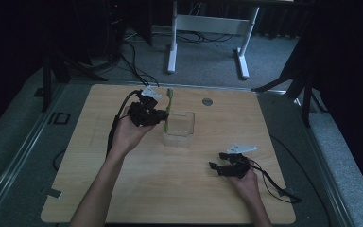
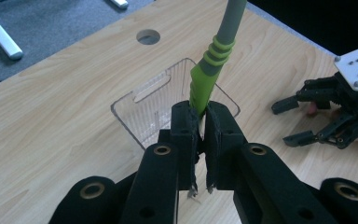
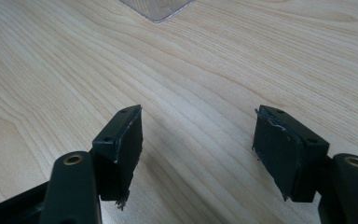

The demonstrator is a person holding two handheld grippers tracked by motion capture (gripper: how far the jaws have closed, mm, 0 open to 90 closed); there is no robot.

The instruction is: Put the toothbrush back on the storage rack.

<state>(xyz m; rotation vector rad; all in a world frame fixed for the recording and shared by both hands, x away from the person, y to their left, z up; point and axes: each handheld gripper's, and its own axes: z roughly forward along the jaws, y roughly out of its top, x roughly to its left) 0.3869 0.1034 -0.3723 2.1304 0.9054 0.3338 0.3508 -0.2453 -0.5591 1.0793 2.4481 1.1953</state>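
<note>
On the wooden bench, the left hand-held gripper is clamped on a green toothbrush, which stands nearly upright at the left edge of a clear box near the bench's middle. The brush's head points to the far side. The right hand-held gripper rests low near the right front, jaws apart, pointing left, well apart from the box. A round hole sits near the far edge.

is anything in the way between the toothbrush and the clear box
Nothing visible. The left gripper holds the toothbrush right above the open clear box, which looks empty. The right gripper rests apart.
</note>
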